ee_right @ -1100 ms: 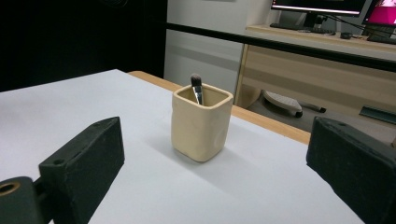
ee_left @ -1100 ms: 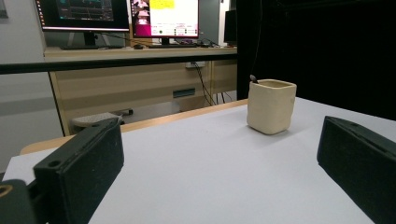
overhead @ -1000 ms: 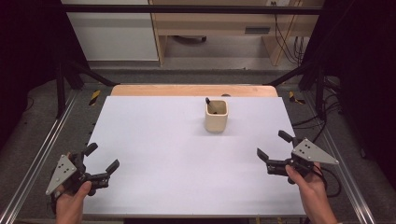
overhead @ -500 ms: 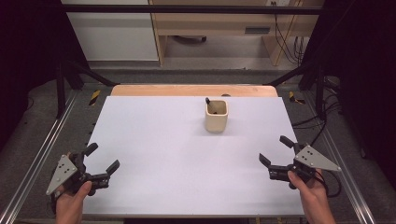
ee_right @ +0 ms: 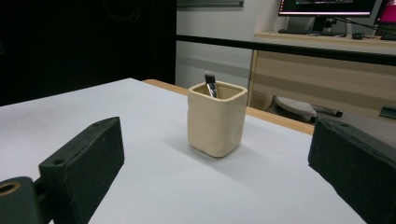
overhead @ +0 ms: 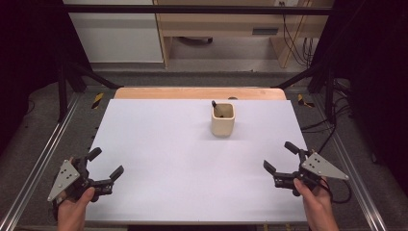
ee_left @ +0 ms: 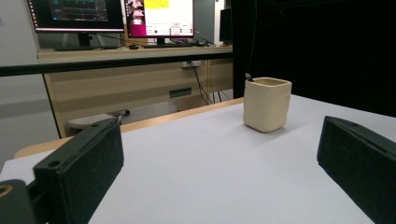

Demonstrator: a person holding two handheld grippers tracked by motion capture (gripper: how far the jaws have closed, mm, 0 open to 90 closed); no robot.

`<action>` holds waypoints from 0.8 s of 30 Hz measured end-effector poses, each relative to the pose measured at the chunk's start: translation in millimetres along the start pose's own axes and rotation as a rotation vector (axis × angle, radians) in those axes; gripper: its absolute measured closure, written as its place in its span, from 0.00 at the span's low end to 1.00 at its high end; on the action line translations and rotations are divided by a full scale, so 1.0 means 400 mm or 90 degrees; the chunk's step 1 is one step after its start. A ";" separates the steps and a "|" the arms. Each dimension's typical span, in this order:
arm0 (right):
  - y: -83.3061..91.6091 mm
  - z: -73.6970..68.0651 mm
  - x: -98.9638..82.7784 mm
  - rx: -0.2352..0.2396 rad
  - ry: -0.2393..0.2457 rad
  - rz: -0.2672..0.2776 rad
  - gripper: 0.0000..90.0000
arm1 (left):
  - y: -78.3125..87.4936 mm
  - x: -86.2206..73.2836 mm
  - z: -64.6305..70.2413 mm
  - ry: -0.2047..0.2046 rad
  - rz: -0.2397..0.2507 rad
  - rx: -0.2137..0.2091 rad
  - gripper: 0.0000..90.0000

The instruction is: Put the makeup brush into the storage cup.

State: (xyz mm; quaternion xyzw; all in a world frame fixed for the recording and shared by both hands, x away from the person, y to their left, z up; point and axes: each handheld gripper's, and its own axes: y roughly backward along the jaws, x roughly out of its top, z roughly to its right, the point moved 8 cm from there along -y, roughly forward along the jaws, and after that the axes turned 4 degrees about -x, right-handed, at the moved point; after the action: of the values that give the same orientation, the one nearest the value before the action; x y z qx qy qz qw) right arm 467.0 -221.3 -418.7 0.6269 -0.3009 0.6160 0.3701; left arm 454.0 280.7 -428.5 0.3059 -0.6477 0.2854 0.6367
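A cream square cup [overhead: 223, 120] stands upright on the white table top [overhead: 183, 159], toward the back right. A dark brush tip [overhead: 214, 104] sticks out of it. The cup [ee_left: 266, 103] is far ahead in the left gripper view, and the cup [ee_right: 216, 117] with its brush [ee_right: 210, 82] is nearer in the right gripper view. My left gripper [overhead: 106, 163] rests at the front left corner, open and empty. Near the front right edge my right gripper [overhead: 280, 156] is open too, with nothing between its jaws.
A wooden strip [overhead: 199, 93] runs along the table's far edge. Metal rails [overhead: 43, 159] flank both sides. A desk with monitors [ee_left: 112, 16] stands beyond the table. Cables [overhead: 337, 192] trail by the right gripper.
My right gripper has drifted slightly toward the front edge and to the right. The left gripper and the cup have stayed put.
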 end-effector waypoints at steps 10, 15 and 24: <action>-0.011 -0.010 -0.030 0.007 -0.007 -0.002 0.04 | 0.000 -0.001 0.001 -0.003 -0.001 -0.003 0.00; -0.011 -0.010 -0.041 0.009 -0.008 -0.001 0.04 | 0.000 -0.003 0.003 -0.007 -0.002 -0.006 0.00; -0.015 -0.015 -0.062 0.013 -0.006 0.001 0.04 | -0.002 -0.007 0.005 -0.013 -0.009 -0.009 0.00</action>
State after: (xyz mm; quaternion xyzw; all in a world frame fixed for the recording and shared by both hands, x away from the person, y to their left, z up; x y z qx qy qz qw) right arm 467.1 -215.0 -444.2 0.6335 -0.2965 0.6163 0.3618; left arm 453.4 279.0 -431.5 0.3085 -0.6544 0.2731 0.6341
